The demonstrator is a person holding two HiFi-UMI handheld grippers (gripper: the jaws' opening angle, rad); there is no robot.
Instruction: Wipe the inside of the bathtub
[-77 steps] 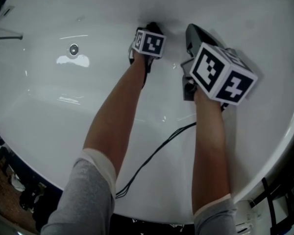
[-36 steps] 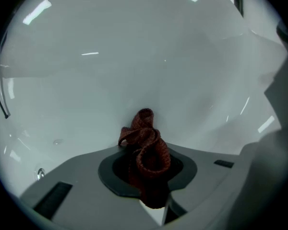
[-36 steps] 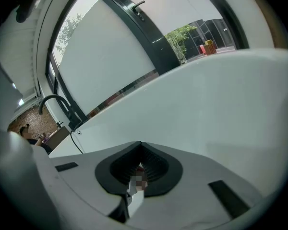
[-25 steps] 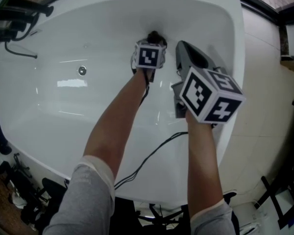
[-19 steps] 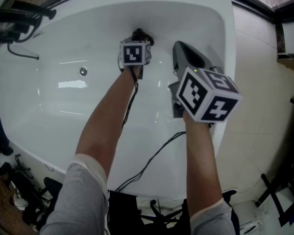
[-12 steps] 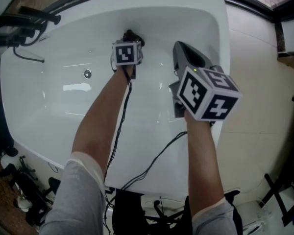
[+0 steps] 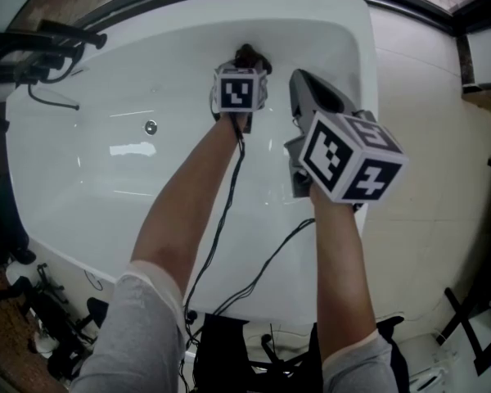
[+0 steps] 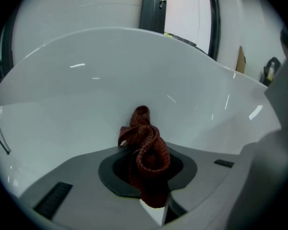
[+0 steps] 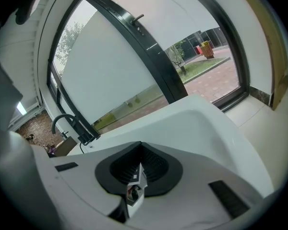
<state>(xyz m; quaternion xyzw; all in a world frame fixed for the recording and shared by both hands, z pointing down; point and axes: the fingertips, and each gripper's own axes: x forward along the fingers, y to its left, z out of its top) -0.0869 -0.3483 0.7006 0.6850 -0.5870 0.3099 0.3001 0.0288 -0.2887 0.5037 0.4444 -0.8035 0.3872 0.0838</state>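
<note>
Left tool shifted right, clamping one cloth; right tool closed.

The white bathtub fills the head view, glossy and curved, with light streaks on its bottom. 1 round metal fitting sits on the inner wall at the left. At the far left rim there's a dark faucet, and the right gripper view shows its spout arching up over the rim. 2 black cables trail down the near inner slope and cross the near rim, out of the tub. On the right, pale tiled floor runs right beside the tub. At lower left, dark stands sit on brown flooring, just beside the tub's outer wall.
</note>
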